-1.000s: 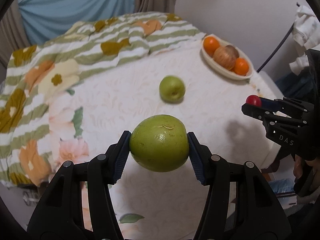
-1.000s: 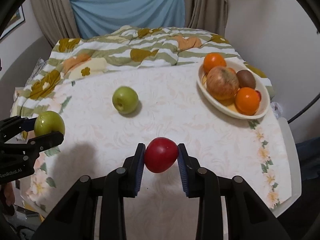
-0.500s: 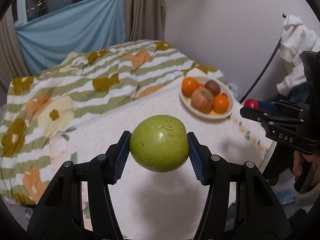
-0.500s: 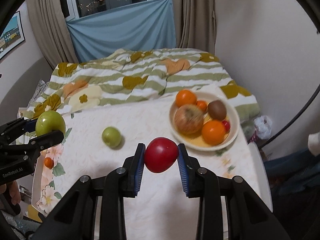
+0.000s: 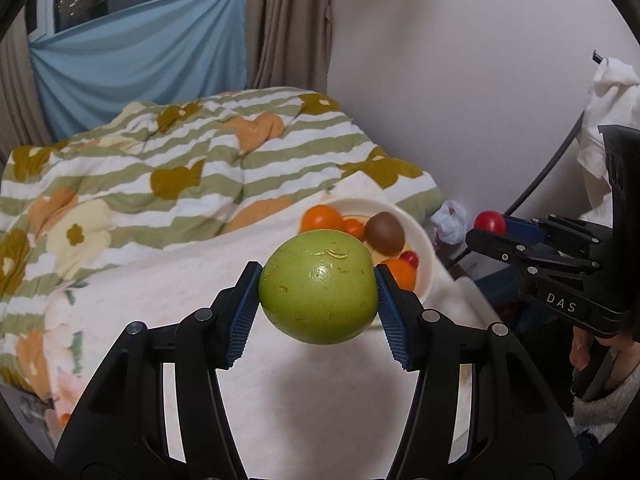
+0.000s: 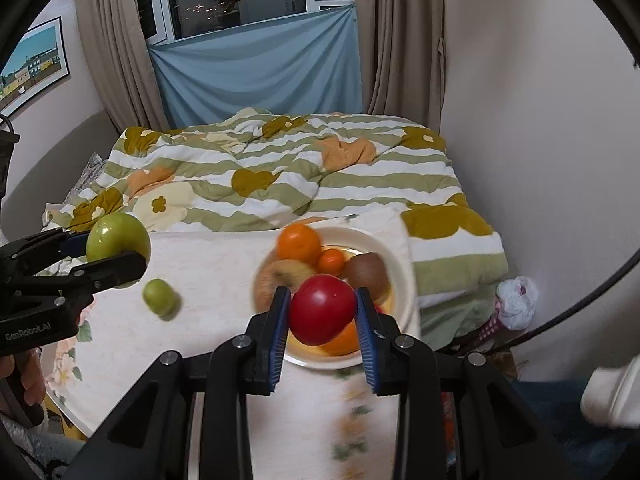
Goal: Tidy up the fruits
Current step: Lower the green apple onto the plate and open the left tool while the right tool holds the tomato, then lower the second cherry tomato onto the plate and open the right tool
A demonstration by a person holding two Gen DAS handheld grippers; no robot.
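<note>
Here, the left gripper (image 5: 318, 300) clamping a green apple (image 5: 319, 286) and the right gripper (image 6: 323, 312) clamping a red fruit (image 6: 322, 308) are nearing the bowl (image 6: 394, 276), awaiting release.

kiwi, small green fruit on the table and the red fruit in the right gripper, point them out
kiwi (image 6: 366, 270), right wrist view, its brown top.
small green fruit (image 6: 159, 297), right wrist view, its middle.
red fruit (image 6: 322, 309), right wrist view, its front face between the pads.

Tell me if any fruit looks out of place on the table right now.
One small green fruit lies alone on the tablecloth, left of the bowl where the other loose fruit sits. Nothing looks spilled or damaged.
</note>
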